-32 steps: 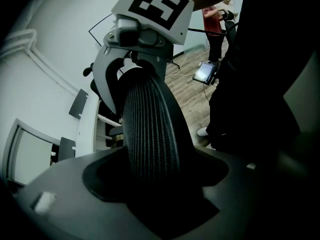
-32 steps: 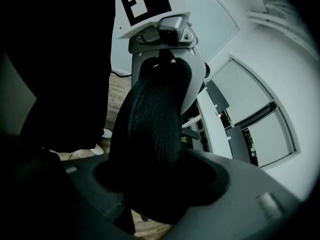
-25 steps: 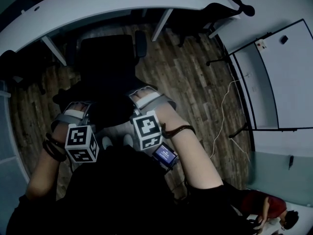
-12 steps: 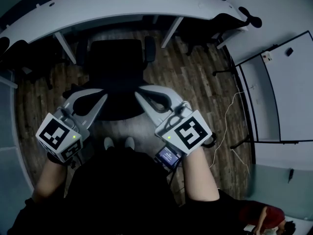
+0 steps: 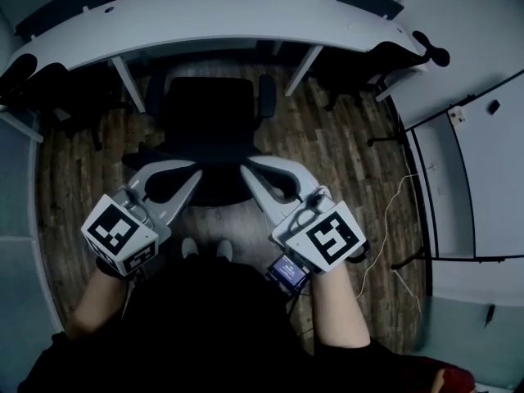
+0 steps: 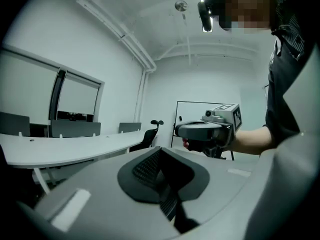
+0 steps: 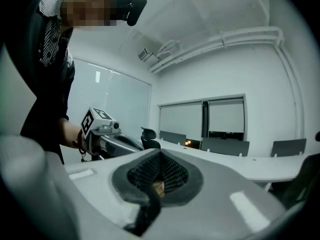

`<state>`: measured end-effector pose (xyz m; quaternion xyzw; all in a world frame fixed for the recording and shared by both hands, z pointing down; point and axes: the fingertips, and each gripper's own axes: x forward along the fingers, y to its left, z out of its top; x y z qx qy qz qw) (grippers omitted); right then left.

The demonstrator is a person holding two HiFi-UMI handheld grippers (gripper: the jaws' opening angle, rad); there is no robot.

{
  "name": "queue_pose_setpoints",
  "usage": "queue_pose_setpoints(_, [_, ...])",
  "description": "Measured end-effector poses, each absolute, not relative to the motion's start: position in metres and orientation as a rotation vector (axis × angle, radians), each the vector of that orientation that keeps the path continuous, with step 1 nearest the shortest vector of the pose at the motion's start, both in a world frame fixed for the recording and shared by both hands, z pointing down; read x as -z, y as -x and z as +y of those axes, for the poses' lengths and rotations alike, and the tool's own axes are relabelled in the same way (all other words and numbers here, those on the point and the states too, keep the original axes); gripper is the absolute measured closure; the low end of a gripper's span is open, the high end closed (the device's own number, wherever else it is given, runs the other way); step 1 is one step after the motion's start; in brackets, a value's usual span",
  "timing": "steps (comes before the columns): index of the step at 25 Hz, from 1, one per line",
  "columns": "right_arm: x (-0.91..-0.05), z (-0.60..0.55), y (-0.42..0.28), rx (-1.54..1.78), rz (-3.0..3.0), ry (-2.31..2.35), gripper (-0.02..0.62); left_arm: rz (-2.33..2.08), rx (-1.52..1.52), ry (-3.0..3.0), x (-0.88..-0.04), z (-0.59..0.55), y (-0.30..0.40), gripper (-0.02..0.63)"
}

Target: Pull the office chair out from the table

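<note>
The black office chair (image 5: 209,125) stands in front of the curved white table (image 5: 213,15), its backrest towards me. In the head view both grippers are held level above the chair's backrest, one on each side, touching nothing. My left gripper (image 5: 193,170) is shut and empty, and so is my right gripper (image 5: 247,169). In the left gripper view the jaws (image 6: 161,151) meet with nothing between them, and the right gripper (image 6: 207,130) shows beyond. The right gripper view shows its own closed jaws (image 7: 159,156) and the left gripper (image 7: 105,136) off to the left.
Other dark chairs (image 5: 364,60) stand along the table's far side and ends. A whiteboard on a stand (image 5: 458,178) is at the right, with a cable (image 5: 393,211) across the wooden floor. Table legs (image 5: 127,84) flank the chair. My feet (image 5: 203,248) are just behind it.
Both grippers have come up from pointing down at the chair's backrest, rolled to lie level, and their jaws have closed on nothing. The chair has kept its place.
</note>
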<state>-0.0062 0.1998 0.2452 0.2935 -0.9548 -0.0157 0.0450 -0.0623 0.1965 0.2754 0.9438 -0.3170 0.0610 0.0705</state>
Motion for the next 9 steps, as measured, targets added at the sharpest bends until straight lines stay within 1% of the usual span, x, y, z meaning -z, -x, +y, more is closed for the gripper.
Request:
queue_pose_setpoints(4, [-0.245, 0.201, 0.012, 0.041, -2.908, -0.888, 0.594, -0.938, -0.187, -2.851, -0.275, 0.198, 0.062, 0.603])
queue_pose_setpoints(9, [-0.249, 0.195, 0.037, 0.043, -2.908, -0.859, 0.594, -0.906, -0.26, -2.879, -0.282, 0.199, 0.082, 0.603])
